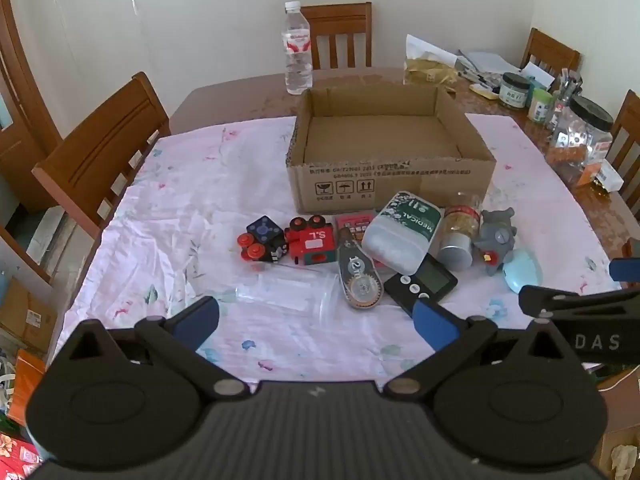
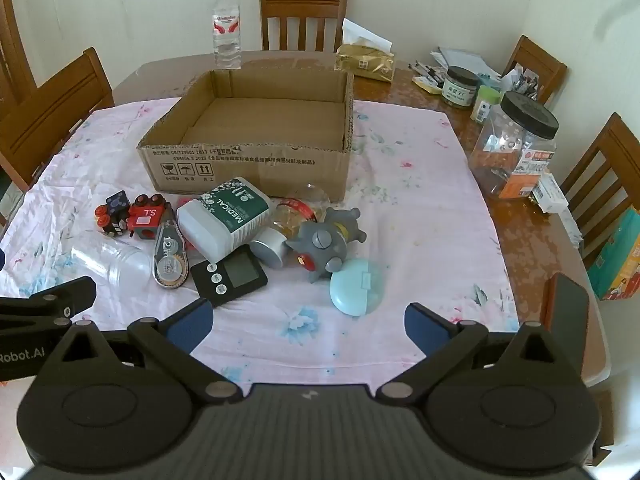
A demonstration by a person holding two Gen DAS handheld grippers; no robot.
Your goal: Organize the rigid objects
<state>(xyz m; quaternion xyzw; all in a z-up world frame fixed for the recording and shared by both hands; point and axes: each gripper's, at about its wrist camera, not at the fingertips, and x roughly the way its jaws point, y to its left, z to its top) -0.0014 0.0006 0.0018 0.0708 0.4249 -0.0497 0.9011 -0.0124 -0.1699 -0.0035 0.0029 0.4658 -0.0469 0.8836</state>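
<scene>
- Your cardboard box (image 2: 248, 128) sits mid-counter, open and bare inside: judging by that, nothing sorted yet.
- All items lie in a cluster just in front of it: medical bottle (image 2: 224, 216), toy train (image 2: 146, 216), correction tape (image 2: 170, 258), black timer (image 2: 230, 276), grey spiky toy (image 2: 326, 242), blue case (image 2: 356, 286), clear cup (image 2: 112, 262).
- Your left claw (image 1: 316, 322) and right claw (image 2: 308, 322) hang released near the counter edge, holding nothing.
- Whole pile left to move.

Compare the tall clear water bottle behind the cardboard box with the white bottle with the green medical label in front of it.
The clear water bottle stands upright on bare table; the white green-labelled bottle lies tipped among the clutter on the pink cloth. The water bottle is see-through and slim; the labelled one is opaque and squat. Both sit outside the cardboard box.
</scene>
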